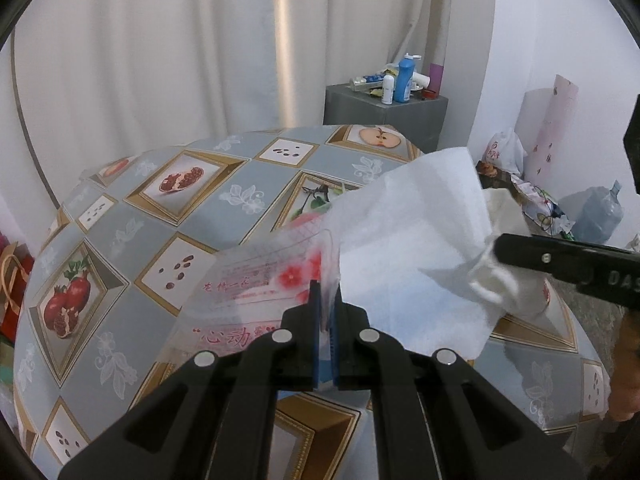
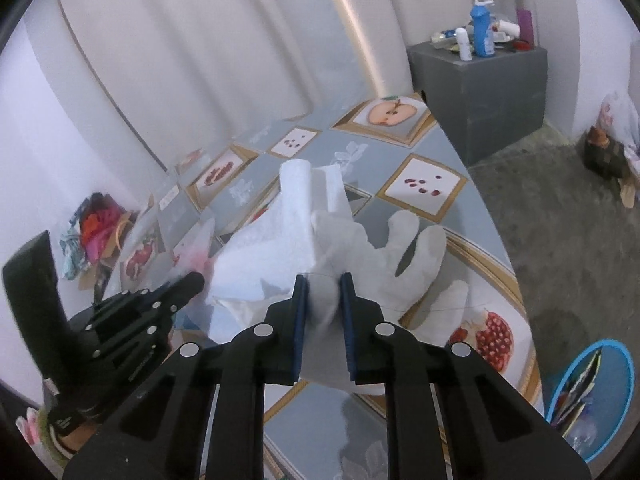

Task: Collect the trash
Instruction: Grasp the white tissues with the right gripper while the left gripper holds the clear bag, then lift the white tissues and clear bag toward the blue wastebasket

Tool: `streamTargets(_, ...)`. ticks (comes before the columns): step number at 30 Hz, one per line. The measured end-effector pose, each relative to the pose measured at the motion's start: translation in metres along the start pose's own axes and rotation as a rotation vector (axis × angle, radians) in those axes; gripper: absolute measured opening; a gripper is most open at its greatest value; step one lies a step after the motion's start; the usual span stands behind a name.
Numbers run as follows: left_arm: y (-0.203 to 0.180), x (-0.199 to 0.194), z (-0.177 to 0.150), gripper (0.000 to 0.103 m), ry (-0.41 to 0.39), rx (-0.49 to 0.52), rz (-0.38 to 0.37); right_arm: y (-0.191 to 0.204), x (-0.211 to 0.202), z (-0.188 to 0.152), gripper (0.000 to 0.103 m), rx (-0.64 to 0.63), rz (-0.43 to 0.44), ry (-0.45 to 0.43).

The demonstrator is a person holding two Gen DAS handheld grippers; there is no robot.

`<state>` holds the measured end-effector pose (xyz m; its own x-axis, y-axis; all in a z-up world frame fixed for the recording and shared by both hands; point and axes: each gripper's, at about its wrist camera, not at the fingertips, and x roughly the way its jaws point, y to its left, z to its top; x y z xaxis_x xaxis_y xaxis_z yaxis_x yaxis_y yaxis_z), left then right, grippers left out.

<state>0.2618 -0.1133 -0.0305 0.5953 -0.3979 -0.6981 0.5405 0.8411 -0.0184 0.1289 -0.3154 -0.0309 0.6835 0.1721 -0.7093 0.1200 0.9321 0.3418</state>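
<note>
My left gripper (image 1: 325, 300) is shut on a clear plastic wrapper (image 1: 256, 280) with red print and flowers, held above the table (image 1: 140, 220). My right gripper (image 2: 323, 292) is shut on a white glove (image 2: 380, 248) together with a white paper tissue (image 2: 276, 232), held above the table (image 2: 424, 152). In the left wrist view the tissue (image 1: 408, 240) spreads wide and the right gripper (image 1: 560, 264) comes in from the right. In the right wrist view the left gripper (image 2: 188, 284) sits at the lower left, against the tissue.
The table has a fruit-print cloth. A blue bin (image 2: 592, 396) with trash stands on the floor at the table's right. A grey cabinet (image 1: 384, 120) with bottles stands by the curtain. Bags and a water jug (image 1: 600, 212) lie along the wall.
</note>
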Motion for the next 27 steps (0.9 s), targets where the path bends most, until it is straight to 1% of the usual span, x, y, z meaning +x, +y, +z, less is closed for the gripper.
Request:
streamTargets(6, -0.005, 0.005, -0.001, 0.004, 0.005, 0.023, 0.015, -0.01, -0.012, -0.005, 0.017, 0.032, -0.003, 0.0)
streamTargets(10, -0.006, 0.006, -0.001, 0.004, 0.007, 0.028, 0.02, -0.016, -0.022, -0.007, 0.015, 0.042, -0.007, -0.011)
streamTargets(14, -0.008, 0.006, 0.0, 0.004, 0.007, 0.032, 0.023, -0.022, -0.035, -0.008, 0.01, 0.055, -0.008, -0.039)
streamTargets(18, -0.008, 0.006, 0.0, 0.004, 0.006, 0.031, 0.023, -0.024, -0.05, -0.006, 0.008, 0.058, -0.034, -0.085)
streamTargets(23, -0.009, 0.005, 0.001, 0.004, 0.005, 0.038, 0.03, -0.03, -0.08, -0.001, 0.008, 0.095, -0.031, -0.173)
streamTargets(25, -0.008, 0.006, 0.001, 0.004, 0.006, 0.034, 0.028, -0.033, -0.091, 0.001, 0.008, 0.108, -0.024, -0.201)
streamTargets(27, -0.009, 0.005, 0.002, 0.004, 0.004, 0.033, 0.03, -0.035, -0.097, 0.001, 0.008, 0.117, -0.007, -0.21)
